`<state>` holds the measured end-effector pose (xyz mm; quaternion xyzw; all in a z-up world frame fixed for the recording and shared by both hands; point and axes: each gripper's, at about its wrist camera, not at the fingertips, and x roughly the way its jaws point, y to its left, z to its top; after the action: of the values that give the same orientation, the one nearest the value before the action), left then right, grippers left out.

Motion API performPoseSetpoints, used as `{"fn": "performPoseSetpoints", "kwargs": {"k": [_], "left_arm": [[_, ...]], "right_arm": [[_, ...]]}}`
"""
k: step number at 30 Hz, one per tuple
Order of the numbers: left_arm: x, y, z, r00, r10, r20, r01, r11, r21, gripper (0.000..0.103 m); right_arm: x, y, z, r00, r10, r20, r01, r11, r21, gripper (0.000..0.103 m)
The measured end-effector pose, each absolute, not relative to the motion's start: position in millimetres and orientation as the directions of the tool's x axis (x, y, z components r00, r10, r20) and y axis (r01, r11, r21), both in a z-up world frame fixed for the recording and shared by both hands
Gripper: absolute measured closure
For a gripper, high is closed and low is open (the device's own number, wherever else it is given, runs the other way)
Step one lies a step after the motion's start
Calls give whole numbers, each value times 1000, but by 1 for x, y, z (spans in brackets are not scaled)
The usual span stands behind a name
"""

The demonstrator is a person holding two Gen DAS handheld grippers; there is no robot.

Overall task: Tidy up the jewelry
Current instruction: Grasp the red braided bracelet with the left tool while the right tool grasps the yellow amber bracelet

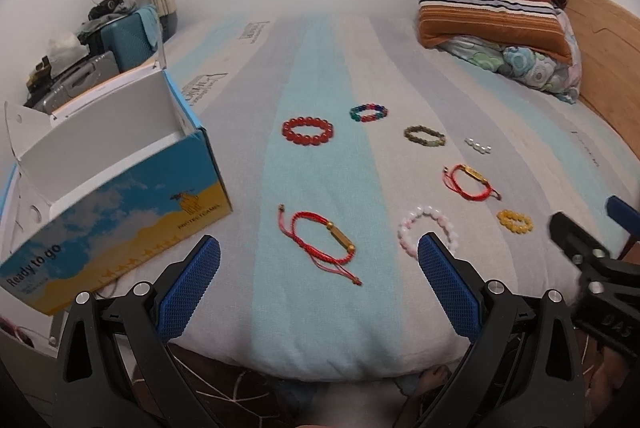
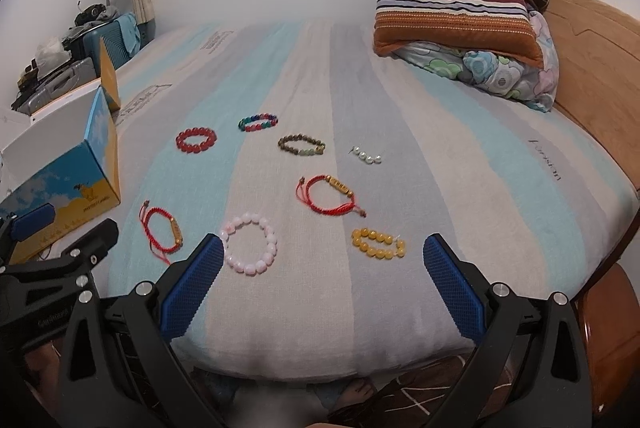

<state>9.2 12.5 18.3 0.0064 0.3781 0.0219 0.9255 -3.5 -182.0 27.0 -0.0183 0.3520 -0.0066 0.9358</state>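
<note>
Eight pieces of jewelry lay spread on the striped sheet of the bed [image 2: 460, 156], none touching another. Toward the bed's left edge stood an open blue-and-yellow cardboard box [image 1: 132, 204], its lid flaps up and its white inside showing.

Farthest from the foot edge ran a loose row: a red bead bracelet [image 2: 196, 139] nearest the box, then a multicoloured bead bracelet [image 2: 258, 122], a brown-and-green bead bracelet [image 2: 301, 145], and a short strand of white pearls [image 2: 367, 155] toward the right edge. Closer in, a red cord bracelet with a gold bar [image 2: 330, 194] sat near the middle of the bed. Nearest the foot edge lay a second red cord bracelet with a gold tube [image 1: 320, 242] on the box side, a pale pink bead bracelet [image 2: 251, 248] beside it, and a small yellow bead bracelet [image 2: 379, 242] to the right.

The left gripper [image 1: 320, 264] hovered over the foot edge with its blue-padded fingers [image 1: 192, 288] spread wide and empty, framing the gold-tube cord bracelet. The right gripper [image 2: 324, 264] hung beside it, fingers [image 2: 452, 288] likewise spread wide and holding nothing, with the pink and yellow bracelets between them in view. At the head of the bed, folded quilts and a striped pillow [image 2: 456, 18] were stacked against the wooden headboard [image 2: 592, 68].
</note>
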Motion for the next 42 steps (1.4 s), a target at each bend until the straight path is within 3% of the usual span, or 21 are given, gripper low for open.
{"fn": "performPoseSetpoints", "kwargs": {"k": [14,32,38,42], "left_arm": [[73,32,-21,564,-15,-826,-46,998,-50,6],[114,32,-84,464,15,-886,-76,997,-23,6],[120,28,-95,457,48,-888,-83,997,11,6],[119,26,-97,463,60,-884,-82,996,24,10]], "right_arm": [[66,-214,-2,632,-102,-768,72,995,-74,7],[126,-241,-85,466,-71,-882,95,995,-30,11],[134,-244,-101,430,-26,-902,89,996,13,17],[134,-250,-101,429,-4,-903,97,994,42,27]]}}
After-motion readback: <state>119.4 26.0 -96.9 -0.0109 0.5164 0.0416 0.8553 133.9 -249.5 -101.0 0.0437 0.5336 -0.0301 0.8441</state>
